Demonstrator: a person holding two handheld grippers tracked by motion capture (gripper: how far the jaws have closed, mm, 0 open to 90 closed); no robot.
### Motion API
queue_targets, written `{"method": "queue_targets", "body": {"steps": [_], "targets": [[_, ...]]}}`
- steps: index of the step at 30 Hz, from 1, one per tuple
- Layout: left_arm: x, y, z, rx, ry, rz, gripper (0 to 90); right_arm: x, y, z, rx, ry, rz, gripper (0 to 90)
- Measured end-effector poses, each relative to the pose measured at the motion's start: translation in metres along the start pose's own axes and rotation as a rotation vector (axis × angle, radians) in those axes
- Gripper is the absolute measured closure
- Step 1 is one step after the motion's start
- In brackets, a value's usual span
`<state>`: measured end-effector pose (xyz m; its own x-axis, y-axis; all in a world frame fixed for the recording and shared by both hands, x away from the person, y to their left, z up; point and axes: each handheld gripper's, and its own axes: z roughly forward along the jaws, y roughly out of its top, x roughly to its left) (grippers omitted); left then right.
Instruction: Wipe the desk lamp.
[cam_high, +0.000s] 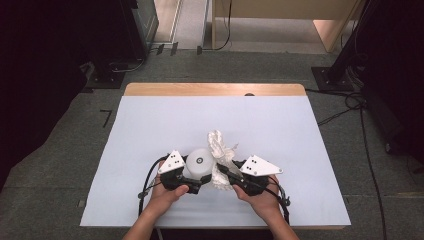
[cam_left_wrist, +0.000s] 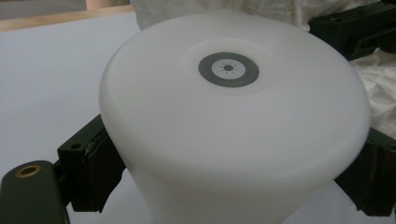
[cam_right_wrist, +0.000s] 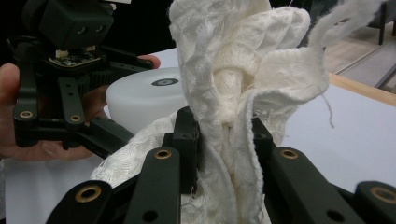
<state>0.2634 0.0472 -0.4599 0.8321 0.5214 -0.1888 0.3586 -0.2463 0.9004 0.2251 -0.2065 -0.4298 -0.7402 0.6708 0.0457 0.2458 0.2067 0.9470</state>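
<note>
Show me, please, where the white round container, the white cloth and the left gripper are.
white round container (cam_left_wrist: 233, 121), left gripper view, on its side wall.
white cloth (cam_right_wrist: 238, 60), right gripper view, on the bunched upper folds.
left gripper (cam_high: 196, 177), high view, midway between its fingers.

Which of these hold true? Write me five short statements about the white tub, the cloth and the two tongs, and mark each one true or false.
1. The left tongs clamp the white tub from both sides. True.
2. The right tongs stand open with nothing between them. False: they are shut on the white cloth.
3. The tub's upturned face bears a grey ring mark. True.
4. The cloth lies folded flat at the far edge of the table. False: it is bunched up, pinched in the right tongs beside the tub.
5. In the high view the tub sits to the right of the cloth. False: it sits to the cloth's left.
</note>
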Motion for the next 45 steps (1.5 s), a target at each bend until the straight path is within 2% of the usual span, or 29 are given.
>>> {"method": "queue_targets", "body": {"steps": [6,8,10,12,16,18,22,25,26,28,31,38,41,45], "targets": [[0.003,0.003,-0.007,-0.042,-0.003,-0.021,8.6,-0.006,-0.009,0.008,0.055,0.014,0.036,72.7],[0.007,0.005,-0.013,-0.074,0.002,-0.041,8.6,-0.006,-0.013,0.012,0.075,0.023,0.048,72.7],[0.009,0.006,-0.015,-0.083,0.006,-0.053,8.6,-0.006,-0.015,0.014,0.084,0.029,0.052,72.6],[0.012,0.007,-0.02,-0.104,0.008,-0.076,8.6,-0.005,-0.021,0.022,0.125,0.039,0.055,72.6],[0.013,0.008,-0.021,-0.111,0.022,-0.068,8.6,-0.005,-0.027,0.028,0.168,0.043,0.063,72.5],[0.013,0.007,-0.02,-0.107,0.044,-0.057,8.6,-0.006,-0.028,0.028,0.17,0.039,0.064,72.4],[0.007,0.003,-0.012,-0.066,0.159,-0.008,8.6,-0.011,-0.026,0.025,0.152,0.02,0.083,72.2],[0.002,0.001,-0.007,-0.049,0.203,0.034,8.5,-0.016,-0.025,0.021,0.143,-0.009,0.089,72.3],[0.002,0.001,-0.007,-0.049,0.203,0.034,8.5,-0.016,-0.025,0.021,0.143,-0.009,0.089,72.3],[0.0,-0.001,-0.004,-0.03,0.24,0.073,8.5,-0.02,-0.024,0.017,0.132,-0.031,0.094,72.3],[0.001,-0.004,-0.002,-0.018,0.258,0.08,8.5,-0.023,-0.022,0.013,0.12,-0.046,0.104,72.3],[0.001,-0.007,-0.004,-0.018,0.269,0.081,8.2,-0.027,-0.021,0.009,0.107,-0.058,0.11,72.4],[-0.002,-0.006,-0.005,-0.037,0.281,0.057,7.5,-0.028,-0.02,0.009,0.105,-0.062,0.108,72.4],[-0.01,-0.003,-0.004,-0.056,0.329,0.024,5.7,-0.029,-0.02,0.008,0.103,-0.065,0.112,72.4]]}}
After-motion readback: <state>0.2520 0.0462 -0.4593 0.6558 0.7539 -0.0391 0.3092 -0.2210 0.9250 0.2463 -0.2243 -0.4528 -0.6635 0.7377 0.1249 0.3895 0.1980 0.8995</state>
